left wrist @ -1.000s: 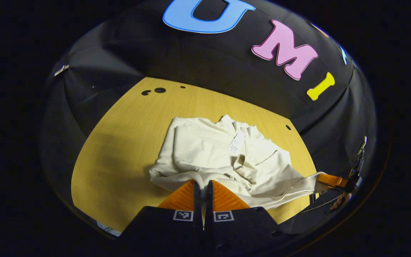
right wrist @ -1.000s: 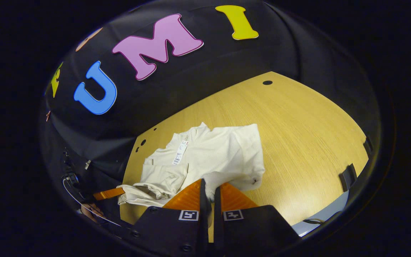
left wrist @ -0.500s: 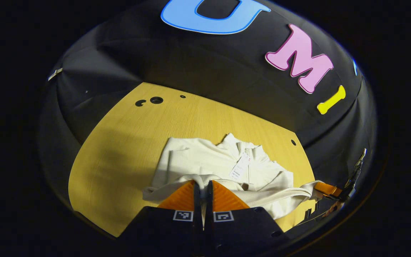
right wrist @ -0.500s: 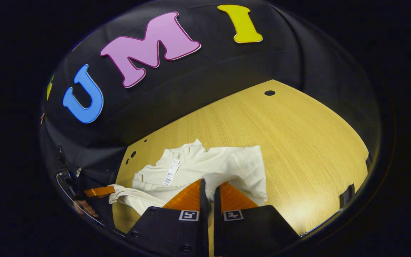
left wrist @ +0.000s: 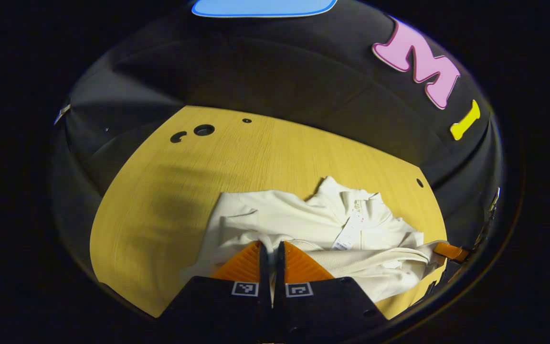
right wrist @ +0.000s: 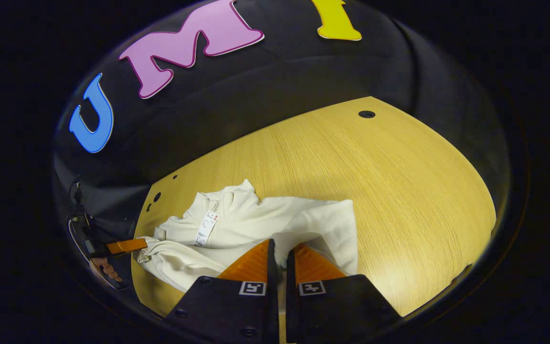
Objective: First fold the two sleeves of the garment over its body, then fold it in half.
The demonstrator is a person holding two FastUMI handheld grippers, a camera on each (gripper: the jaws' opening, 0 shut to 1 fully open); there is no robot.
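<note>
In the left gripper view, my left gripper point(left wrist: 271, 248) sits low at the near edge of the cream garment point(left wrist: 299, 224), its two fingers drawn together with a bunched fold of the hem pinched between them. The garment lies on the wooden table point(left wrist: 170, 191), toward its near right part, collar pointing away from me. A white hang tag point(left wrist: 349, 231) lies on the chest just below the collar; I can see there is print on it, but it is too small for me to read. A taut band of fabric runs from my fingers across to the right, where the right gripper point(left wrist: 449, 251) shows at the rim, touching the far end of that band. A few round holes point(left wrist: 203, 130) mark the far left of the tabletop.

In the right gripper view, my right gripper point(right wrist: 280, 251) is likewise closed, both fingers pressing on a raised fold of the garment point(right wrist: 265, 224) at its near edge. The cloth spreads to the left from there, collar up and away, the hang tag point(right wrist: 206, 228) lying on it; its lettering is blurred beyond reading. At the left rim the left gripper point(right wrist: 127, 246) touches the garment's other end, with a hand point(right wrist: 105, 268) behind it. The table point(right wrist: 375, 181) stretches out to the right.
</note>
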